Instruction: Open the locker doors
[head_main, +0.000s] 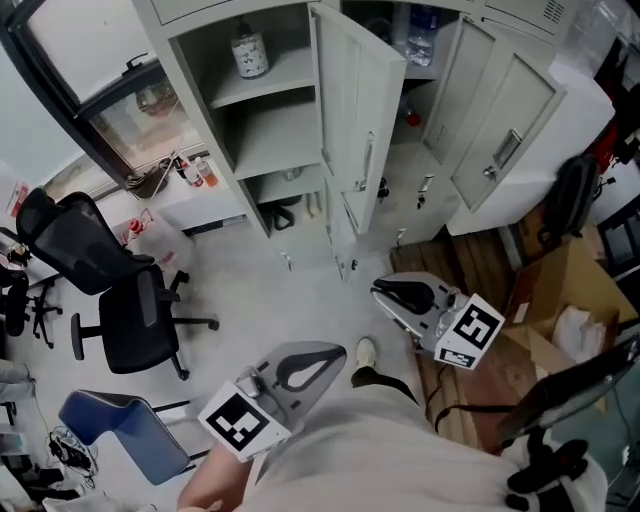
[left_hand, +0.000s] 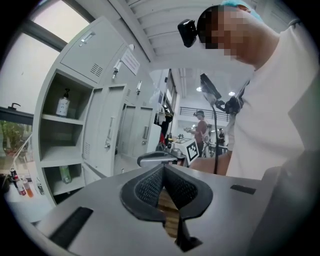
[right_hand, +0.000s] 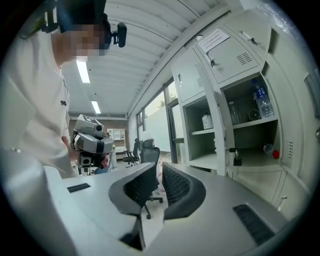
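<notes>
Pale floor (head_main: 250, 280) lay before the person, with a black office chair (head_main: 135, 315) to the left and a cardboard box (head_main: 560, 290) to the right. Beyond, the lockers (head_main: 275, 140) had one door (head_main: 355, 130) swung wide and the neighbouring doors (head_main: 505, 135) closed. Both grippers were held roughly level, well short of the lockers. The left gripper (head_main: 335, 353) had its jaws together and empty; the right gripper (head_main: 385, 290) had its jaws slightly apart, with nothing between.

Pale grey metal lockers (head_main: 270, 150) stand in a row. A tall door (head_main: 357, 120) with a vertical handle is swung wide open, its edge facing outward, exposing shelves (head_main: 275, 140) to its left. Further right, a second door (head_main: 505, 130) with a handle hangs open at an angle.
</notes>
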